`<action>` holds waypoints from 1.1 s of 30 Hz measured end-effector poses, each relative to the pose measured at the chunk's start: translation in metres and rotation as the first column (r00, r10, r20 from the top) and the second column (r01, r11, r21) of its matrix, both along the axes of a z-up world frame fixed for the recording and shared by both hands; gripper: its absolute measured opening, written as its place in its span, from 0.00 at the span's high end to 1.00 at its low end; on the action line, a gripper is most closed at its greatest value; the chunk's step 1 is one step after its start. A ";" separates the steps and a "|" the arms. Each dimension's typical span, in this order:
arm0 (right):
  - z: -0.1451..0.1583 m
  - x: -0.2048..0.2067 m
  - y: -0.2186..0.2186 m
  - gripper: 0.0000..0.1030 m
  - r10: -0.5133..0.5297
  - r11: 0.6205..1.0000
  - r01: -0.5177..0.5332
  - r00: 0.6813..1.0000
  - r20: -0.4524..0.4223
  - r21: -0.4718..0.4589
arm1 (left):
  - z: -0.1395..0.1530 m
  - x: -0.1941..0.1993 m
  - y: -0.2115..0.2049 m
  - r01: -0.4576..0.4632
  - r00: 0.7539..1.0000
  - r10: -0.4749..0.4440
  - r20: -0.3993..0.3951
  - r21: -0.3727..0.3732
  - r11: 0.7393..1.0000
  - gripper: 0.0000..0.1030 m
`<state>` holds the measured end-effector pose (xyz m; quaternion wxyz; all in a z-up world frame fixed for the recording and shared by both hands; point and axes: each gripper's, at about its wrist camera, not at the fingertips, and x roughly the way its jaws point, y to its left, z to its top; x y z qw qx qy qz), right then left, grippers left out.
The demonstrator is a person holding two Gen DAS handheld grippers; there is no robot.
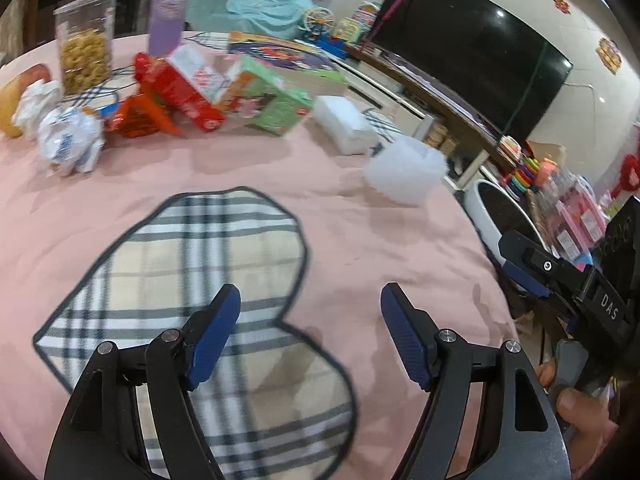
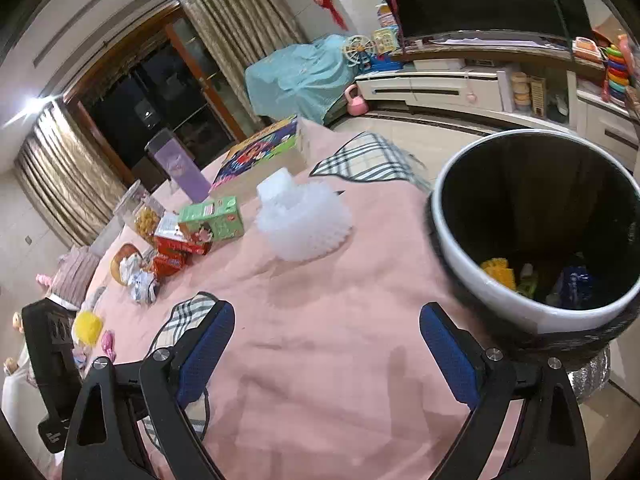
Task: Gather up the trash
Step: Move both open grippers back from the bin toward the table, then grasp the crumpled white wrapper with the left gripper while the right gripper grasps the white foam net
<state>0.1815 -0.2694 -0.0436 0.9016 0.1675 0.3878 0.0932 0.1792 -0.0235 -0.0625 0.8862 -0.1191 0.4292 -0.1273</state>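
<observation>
While both hands hang over the pink-clothed surface (image 1: 360,248), the job looks part done, by my reading: some rubbish is binned, plenty is left.

Left wrist view first. The left gripper (image 1: 310,336) is spread wide with nothing between its blue pads, poised above a plaid mat (image 1: 192,264). Far across the cloth sits the remaining litter: a crumpled white wrapper (image 1: 70,140), a second paper ball (image 1: 34,102) beside it, torn red packaging (image 1: 176,88), an orange carton (image 1: 140,114) and a green box (image 1: 272,98). Nearer the right edge, a white foam block (image 1: 344,122) and a frilly white foam net (image 1: 406,170). A jar of snacks (image 1: 86,42) stands behind; whether that counts as rubbish I can't say. The right gripper's body pokes in at the right edge, a thumb on its handle.

Over to the right wrist view. The right gripper (image 2: 326,344) is released too, jaws apart, nothing held, hovering over bare cloth. And here's what the other camera only hints at: the trash bin (image 2: 460,248), just off the surface edge, open-topped, with a yellow scrap (image 2: 498,272) and a blue wrapper (image 2: 576,284) already lying at the bottom. The foam net (image 2: 304,222) is the nearest candidate, well apart from the pads. Only the left view shows the far pile clearly; here it is small and bunched.
</observation>
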 end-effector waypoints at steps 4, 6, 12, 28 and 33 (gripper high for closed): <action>-0.004 0.004 0.012 0.08 0.027 0.999 -0.027 1.000 -0.006 -0.017 | -0.002 0.001 0.019 -0.054 0.999 0.054 -0.007 0.003 0.999 0.25; -0.005 0.007 0.016 0.08 0.034 0.999 -0.034 0.999 -0.008 -0.024 | -0.004 0.003 0.029 -0.081 0.997 0.081 -0.015 -0.002 0.997 0.25; -0.009 0.018 0.026 0.08 0.045 0.998 -0.045 0.999 -0.009 -0.036 | -0.007 0.009 0.054 -0.148 0.989 0.147 -0.023 -0.004 0.989 0.23; -0.015 0.063 0.041 0.08 0.039 0.994 -0.039 0.999 -0.005 -0.104 | -0.006 0.043 0.113 -0.274 0.961 0.275 -0.014 0.042 0.961 0.20; -0.017 0.077 0.040 0.08 0.014 0.994 -0.013 1.000 0.008 -0.106 | -0.002 0.062 0.137 -0.328 0.944 0.328 0.008 0.056 0.943 0.18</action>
